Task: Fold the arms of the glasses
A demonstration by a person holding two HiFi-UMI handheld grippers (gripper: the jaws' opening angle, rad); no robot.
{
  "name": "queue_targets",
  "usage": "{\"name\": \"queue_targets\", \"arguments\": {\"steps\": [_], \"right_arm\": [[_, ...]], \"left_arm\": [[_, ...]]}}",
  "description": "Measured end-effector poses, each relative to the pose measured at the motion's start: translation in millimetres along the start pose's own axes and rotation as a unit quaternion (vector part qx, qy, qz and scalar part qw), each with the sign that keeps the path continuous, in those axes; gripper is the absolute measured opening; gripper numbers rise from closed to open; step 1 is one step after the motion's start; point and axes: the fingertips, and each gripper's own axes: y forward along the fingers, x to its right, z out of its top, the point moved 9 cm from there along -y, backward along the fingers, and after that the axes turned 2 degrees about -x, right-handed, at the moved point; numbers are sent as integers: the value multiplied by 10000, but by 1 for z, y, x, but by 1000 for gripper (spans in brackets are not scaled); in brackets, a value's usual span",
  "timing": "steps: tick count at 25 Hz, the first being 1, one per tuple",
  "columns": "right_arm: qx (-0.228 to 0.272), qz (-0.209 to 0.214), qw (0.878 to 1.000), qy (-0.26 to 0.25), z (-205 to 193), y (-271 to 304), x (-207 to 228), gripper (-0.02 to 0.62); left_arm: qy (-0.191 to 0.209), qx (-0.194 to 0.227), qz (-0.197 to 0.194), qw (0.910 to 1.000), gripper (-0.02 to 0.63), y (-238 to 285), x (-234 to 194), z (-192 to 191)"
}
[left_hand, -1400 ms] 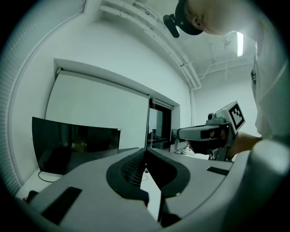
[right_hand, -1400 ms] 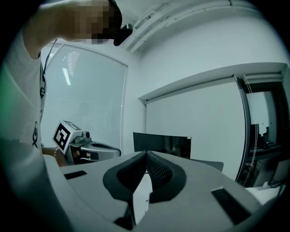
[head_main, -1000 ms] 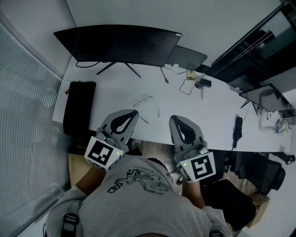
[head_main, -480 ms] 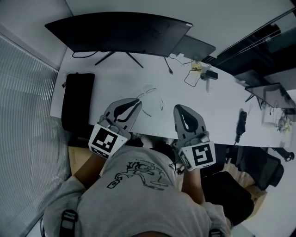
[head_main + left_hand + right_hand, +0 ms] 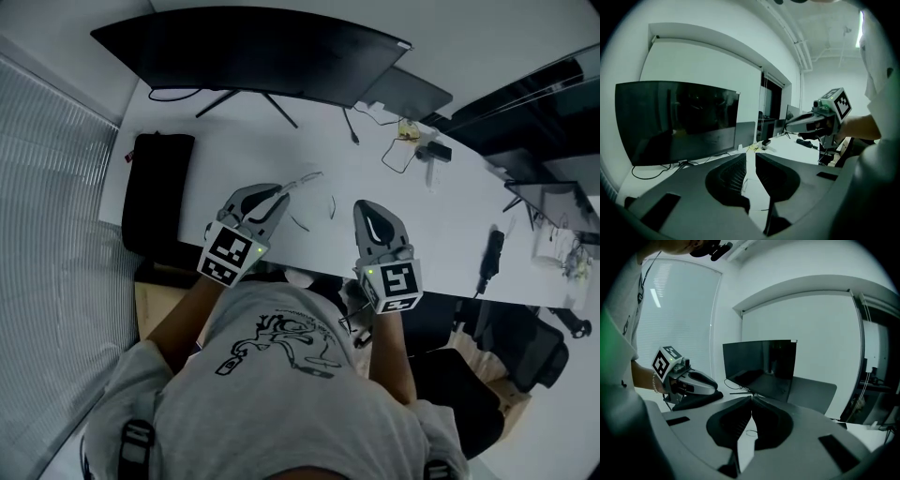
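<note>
The thin wire-framed glasses [image 5: 306, 178] lie with their arms spread on the white table [image 5: 441, 216], in front of the monitor. My left gripper [image 5: 279, 191] hovers just short of them, its tip close to their left side; I cannot tell whether it touches. A narrow gap shows between its jaws [image 5: 750, 154], with nothing in it. My right gripper [image 5: 367, 206] is to the right of the glasses, a little apart from them, its jaws shut and empty [image 5: 752, 398]. A small wire loop of the glasses [image 5: 751, 432] shows on the table beneath them.
A wide black monitor [image 5: 253, 52] stands at the back with a grey laptop [image 5: 408, 94] beside it. A black pouch [image 5: 155, 192] lies at the table's left end. Cables and small parts [image 5: 405, 142] lie at the back right, and a black tool [image 5: 488, 255] at the right.
Both grippers have come down and forward over the table's near edge, toward the glasses. The left tip now sits right by the frame. The glasses have not moved.
</note>
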Motion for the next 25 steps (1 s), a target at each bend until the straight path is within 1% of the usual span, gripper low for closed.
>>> {"name": "queue_targets", "arguments": {"steps": [6,10,15,17,20,25], "right_arm": [[-367,-52,9993,-47,-35,31,13,11],[-766,-83,9970,-37,-70,49,23,11],[-1107,-52,9938,50,-106,73,31,11],[-1257,-30,9921,18,-119,81,34,11],[-1437,7,9896,-17,-135,93,38,11],[-1688,55,9856,7,-158,109,42,10]], "left_arm": [[28,-576,-48,9983,80,37,-17,-42],[19,-975,-121,9952,95,59,-26,-69],[128,-1276,-226,9915,95,84,-36,-98],[178,-1435,-290,9891,106,95,-40,-109],[127,-1678,-394,9850,114,108,-43,-123],[75,-1936,-469,9799,114,123,-45,-141]]}}
